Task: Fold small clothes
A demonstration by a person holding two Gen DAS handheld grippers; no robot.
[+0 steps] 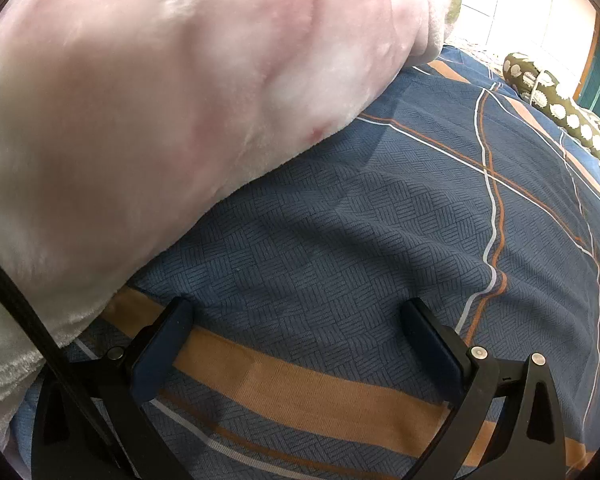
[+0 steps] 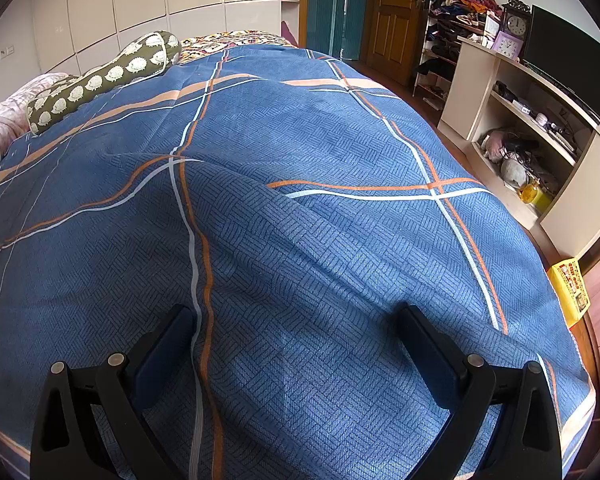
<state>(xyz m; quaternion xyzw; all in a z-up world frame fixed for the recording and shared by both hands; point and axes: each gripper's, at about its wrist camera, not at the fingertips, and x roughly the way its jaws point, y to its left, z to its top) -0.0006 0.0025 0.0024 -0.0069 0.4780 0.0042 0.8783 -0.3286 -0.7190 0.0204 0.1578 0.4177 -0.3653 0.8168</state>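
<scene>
A fluffy pale pink garment (image 1: 160, 100) lies bunched on the blue striped bed cover (image 1: 380, 208), filling the upper left of the left wrist view. My left gripper (image 1: 296, 316) is open just to the right of its lower edge, low over the cover, with nothing between its fingers. In the right wrist view my right gripper (image 2: 296, 320) is open above the bare blue cover (image 2: 300, 184), holding nothing. The pink garment (image 2: 4, 120) shows only as a sliver at the far left edge there.
An olive bolster pillow with white spots (image 2: 104, 76) lies at the head of the bed, also in the left view (image 1: 560, 108). A shelf unit with clutter (image 2: 532, 136) and a yellow box (image 2: 572, 292) stand right of the bed. A wooden door (image 2: 396, 12) is beyond.
</scene>
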